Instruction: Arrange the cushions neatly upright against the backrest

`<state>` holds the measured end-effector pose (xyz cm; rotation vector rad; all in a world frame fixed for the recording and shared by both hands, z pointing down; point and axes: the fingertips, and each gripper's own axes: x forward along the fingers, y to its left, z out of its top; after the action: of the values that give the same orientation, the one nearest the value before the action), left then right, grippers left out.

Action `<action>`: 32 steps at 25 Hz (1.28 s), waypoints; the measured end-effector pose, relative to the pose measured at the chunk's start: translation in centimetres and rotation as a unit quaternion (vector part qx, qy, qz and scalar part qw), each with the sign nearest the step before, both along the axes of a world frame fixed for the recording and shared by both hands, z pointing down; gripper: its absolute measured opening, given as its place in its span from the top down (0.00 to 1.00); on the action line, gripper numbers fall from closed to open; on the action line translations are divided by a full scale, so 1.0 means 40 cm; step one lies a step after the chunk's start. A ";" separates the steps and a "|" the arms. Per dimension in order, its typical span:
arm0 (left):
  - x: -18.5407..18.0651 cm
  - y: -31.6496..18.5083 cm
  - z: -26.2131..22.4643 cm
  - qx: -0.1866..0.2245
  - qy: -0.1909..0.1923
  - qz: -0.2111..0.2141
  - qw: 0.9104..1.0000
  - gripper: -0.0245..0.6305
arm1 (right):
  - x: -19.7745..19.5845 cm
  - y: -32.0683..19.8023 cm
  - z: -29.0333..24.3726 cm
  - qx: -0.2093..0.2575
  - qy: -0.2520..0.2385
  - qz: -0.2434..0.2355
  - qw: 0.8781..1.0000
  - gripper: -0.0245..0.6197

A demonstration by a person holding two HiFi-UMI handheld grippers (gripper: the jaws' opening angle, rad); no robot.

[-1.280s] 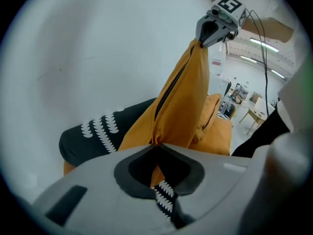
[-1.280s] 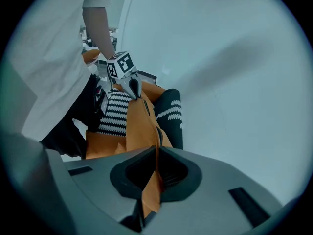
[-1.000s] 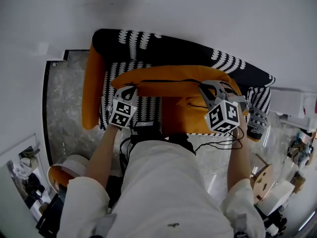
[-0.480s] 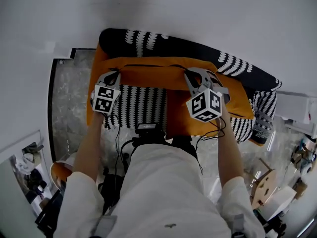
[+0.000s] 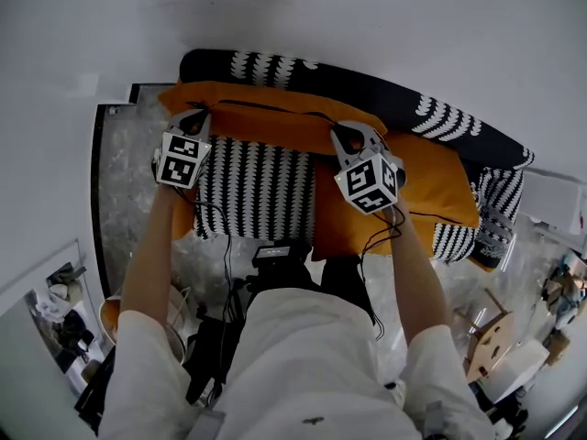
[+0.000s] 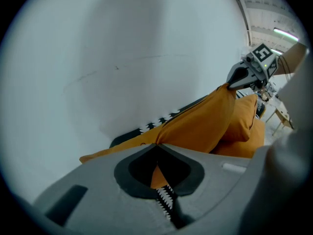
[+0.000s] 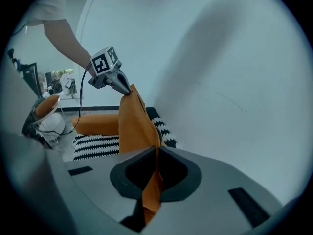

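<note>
An orange cushion (image 5: 266,110) hangs stretched between my two grippers, over the left half of the sofa and in front of its black-and-white backrest (image 5: 385,92). My left gripper (image 5: 196,117) is shut on the cushion's left top corner (image 6: 200,124). My right gripper (image 5: 342,129) is shut on the right top corner (image 7: 134,124), and the orange cloth runs pinched through its jaws. Each gripper shows in the other's view, the right gripper (image 6: 230,84) and the left gripper (image 7: 126,91). More orange cushion (image 5: 431,186) lies on the sofa's right half.
The striped seat (image 5: 257,191) shows below the held cushion, with an orange armrest (image 5: 179,216) at its left end. Marble floor (image 5: 119,181) lies left of the sofa, a white wall behind. An orange-and-white object (image 7: 49,116) and cables sit on the floor; clutter stands at the right (image 5: 486,342).
Both grippers have carried the orange cushion to the left along the sofa and closer to the backrest. The orange cushion on the right half is now uncovered.
</note>
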<state>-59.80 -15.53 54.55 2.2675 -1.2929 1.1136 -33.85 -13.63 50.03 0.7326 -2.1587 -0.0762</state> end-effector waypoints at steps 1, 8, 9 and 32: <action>0.004 -0.007 0.014 -0.007 -0.006 0.005 1.000 0.94 | 0.006 -0.003 0.032 -0.014 -0.011 0.009 1.000 0.93; 0.010 0.022 0.129 -0.049 -0.007 0.015 0.999 0.94 | 0.024 0.015 0.185 -0.107 -0.063 0.047 0.991 0.93; 0.014 0.026 0.145 -0.053 -0.008 0.017 0.998 0.94 | 0.029 0.015 0.205 -0.116 -0.066 0.053 0.990 0.93; 0.030 -0.080 0.202 -0.045 -0.035 -0.073 0.996 0.88 | 0.017 -0.250 0.373 -0.118 -0.017 0.105 0.987 0.93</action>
<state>-58.60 -18.71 62.61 2.0502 -1.3813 1.1822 -33.16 -23.63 64.96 0.8215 -2.0642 0.3003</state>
